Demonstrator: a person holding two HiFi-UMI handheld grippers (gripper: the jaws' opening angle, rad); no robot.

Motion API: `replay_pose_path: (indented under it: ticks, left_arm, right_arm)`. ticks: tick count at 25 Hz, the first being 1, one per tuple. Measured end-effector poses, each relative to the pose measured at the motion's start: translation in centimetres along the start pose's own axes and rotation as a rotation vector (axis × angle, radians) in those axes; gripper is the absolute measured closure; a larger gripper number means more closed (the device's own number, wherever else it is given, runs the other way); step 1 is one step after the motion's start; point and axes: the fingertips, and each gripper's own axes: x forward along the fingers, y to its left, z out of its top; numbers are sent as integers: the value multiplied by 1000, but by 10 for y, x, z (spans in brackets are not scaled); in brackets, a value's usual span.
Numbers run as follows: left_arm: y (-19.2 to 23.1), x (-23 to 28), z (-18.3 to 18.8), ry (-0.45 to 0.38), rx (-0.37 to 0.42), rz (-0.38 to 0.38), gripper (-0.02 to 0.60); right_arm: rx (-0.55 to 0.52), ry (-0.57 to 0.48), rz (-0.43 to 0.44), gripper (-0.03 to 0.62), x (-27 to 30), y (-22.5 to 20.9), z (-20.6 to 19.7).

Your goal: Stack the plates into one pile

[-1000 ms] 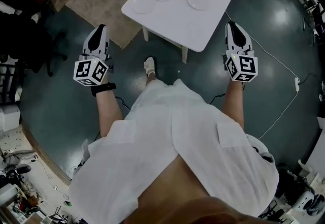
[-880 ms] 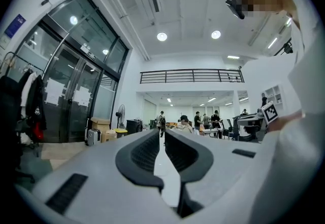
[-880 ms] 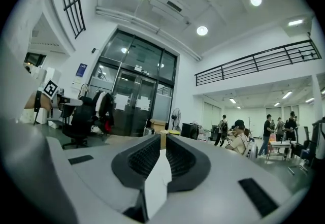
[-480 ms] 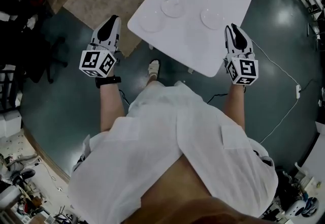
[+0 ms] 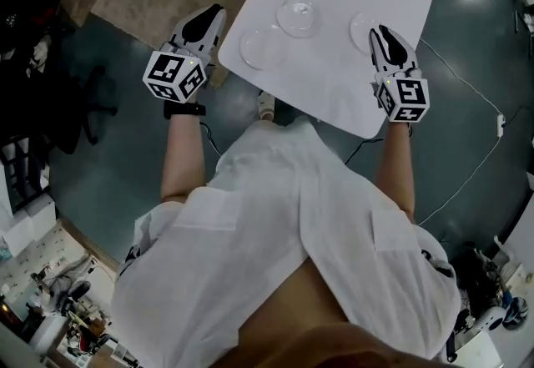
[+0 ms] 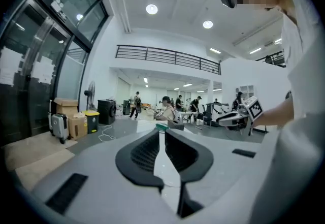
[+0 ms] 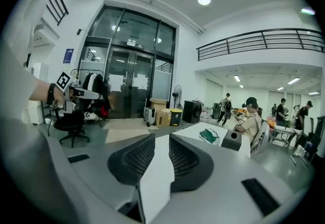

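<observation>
Both grippers have swung forward to the table [image 5: 334, 83]. Left gripper [image 5: 213, 17], jaws together and empty, hangs just off the table's 9 o'clock edge. The right gripper [image 5: 382, 34], jaws just opening and slightly apart with nothing between them, is over the table. Three clear round plates [image 5: 298, 17] lie apart, unstacked, at the person's 12 o'clock, the rightmost partly hidden by the right gripper.

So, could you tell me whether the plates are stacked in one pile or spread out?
Spread out: the left plate, middle plate and right plate lie side by side on the white table, none atop another.
</observation>
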Motion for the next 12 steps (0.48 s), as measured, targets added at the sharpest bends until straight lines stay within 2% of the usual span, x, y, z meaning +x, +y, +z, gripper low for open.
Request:
replay_pose_path:
  ticks: [8,12]
  left_arm:
    - [16,94,-55,203,-56,-217,540]
    - [20,128,-97,335,-90,-284,533]
  right_arm:
    - [120,160,25,467,78,12,-50]
    - [190,240,14,467,109,19,-87]
